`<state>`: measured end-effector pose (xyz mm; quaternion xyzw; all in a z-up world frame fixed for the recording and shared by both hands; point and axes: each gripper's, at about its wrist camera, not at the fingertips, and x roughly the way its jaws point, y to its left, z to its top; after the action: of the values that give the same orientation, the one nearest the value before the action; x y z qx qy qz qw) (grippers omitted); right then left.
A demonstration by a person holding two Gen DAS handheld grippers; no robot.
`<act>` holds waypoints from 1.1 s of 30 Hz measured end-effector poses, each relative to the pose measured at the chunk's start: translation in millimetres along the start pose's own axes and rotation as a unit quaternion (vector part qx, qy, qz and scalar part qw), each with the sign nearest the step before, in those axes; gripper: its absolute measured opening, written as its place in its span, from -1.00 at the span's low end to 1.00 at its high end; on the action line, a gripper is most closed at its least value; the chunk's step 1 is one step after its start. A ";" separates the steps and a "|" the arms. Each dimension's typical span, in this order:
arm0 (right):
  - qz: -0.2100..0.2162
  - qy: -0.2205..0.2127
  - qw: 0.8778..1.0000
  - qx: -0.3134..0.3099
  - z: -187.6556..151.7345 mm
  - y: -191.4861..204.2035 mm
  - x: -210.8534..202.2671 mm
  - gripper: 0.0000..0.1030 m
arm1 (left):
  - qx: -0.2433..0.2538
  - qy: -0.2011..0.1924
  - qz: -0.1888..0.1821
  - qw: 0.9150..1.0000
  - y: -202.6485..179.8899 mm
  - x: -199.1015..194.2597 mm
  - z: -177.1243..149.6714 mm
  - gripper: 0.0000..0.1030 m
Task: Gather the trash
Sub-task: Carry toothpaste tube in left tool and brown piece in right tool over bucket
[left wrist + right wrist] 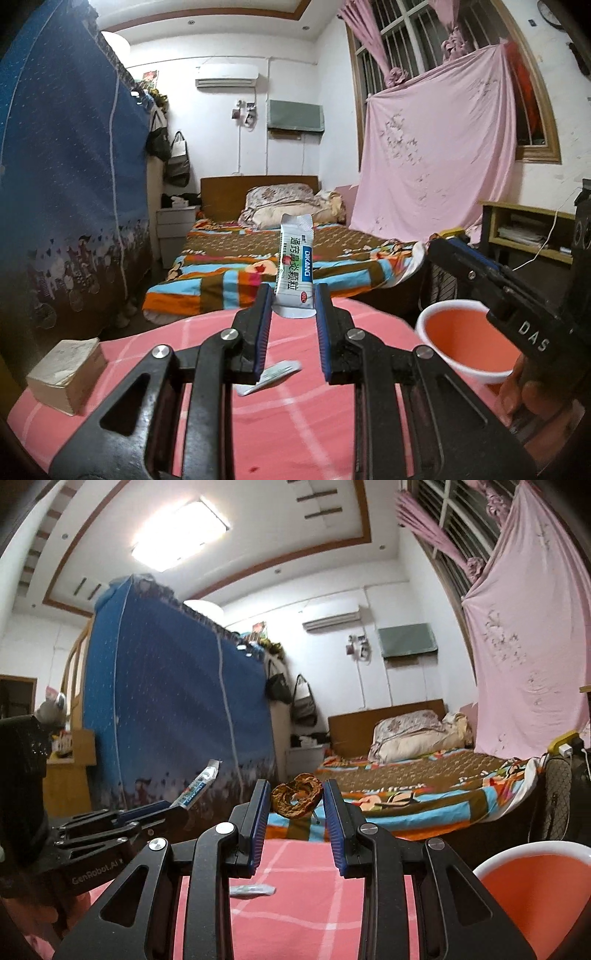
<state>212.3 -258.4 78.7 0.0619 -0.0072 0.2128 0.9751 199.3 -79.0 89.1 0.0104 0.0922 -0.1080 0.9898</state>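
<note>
My left gripper (293,297) is shut on a white and green medicine sachet (295,266), held upright above the pink checked table (295,424). It also shows in the right wrist view (197,786) at the left. My right gripper (295,794) is shut on a dried brown fruit peel (297,799), held above the table. An orange bowl with a white rim (467,341) stands at the table's right; it also shows in the right wrist view (532,893). Another small white wrapper (273,376) lies on the table under the left gripper, also seen in the right wrist view (253,890).
A stack of paper (64,376) sits at the table's left edge. A bed with a colourful blanket (258,266) lies beyond the table. A blue covered wardrobe (66,184) stands at the left, and a wooden shelf (524,232) at the right.
</note>
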 end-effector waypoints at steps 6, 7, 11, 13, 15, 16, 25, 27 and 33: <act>-0.033 -0.017 0.999 -0.001 7.7 -17.6 -14.4 -0.46 | 0.012 -0.009 -0.024 1.000 -29.9 2.7 6.9 -0.92; -0.039 -0.019 0.999 -0.002 8.6 -21.3 -17.2 -0.46 | 0.014 -0.010 -0.029 0.999 -35.1 4.2 7.5 -0.92; -0.072 -0.022 0.997 -0.013 12.0 -34.4 -27.7 -0.46 | 0.019 -0.009 -0.049 0.999 -55.1 9.5 8.8 -0.92; -0.089 -0.023 0.996 -0.020 12.3 -40.8 -33.9 -0.46 | 0.021 -0.009 -0.060 0.998 -65.4 12.4 8.7 -0.92; -0.102 -0.026 0.994 -0.017 13.6 -49.2 -40.2 -0.46 | 0.024 -0.008 -0.069 0.997 -75.2 15.2 9.0 -0.92; -0.110 -0.026 0.994 -0.011 14.6 -55.5 -44.0 -0.46 | 0.026 -0.008 -0.075 0.997 -81.5 17.2 8.9 -0.92; -0.167 -0.010 0.985 0.037 14.2 -103.3 -61.3 -0.46 | 0.044 0.015 -0.131 0.990 -129.3 33.6 1.7 -0.92; -0.178 -0.005 0.983 0.046 13.6 -110.7 -63.2 -0.46 | 0.047 0.021 -0.140 0.989 -138.9 37.1 0.0 -0.92; -0.212 0.035 0.973 0.084 7.4 -141.3 -64.6 -0.46 | 0.052 0.063 -0.180 0.980 -167.4 57.4 -3.1 -0.92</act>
<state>212.4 -413.5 66.8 0.1360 0.0584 0.0029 0.9890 217.7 -254.5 75.4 0.0521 0.1492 -0.2884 0.9444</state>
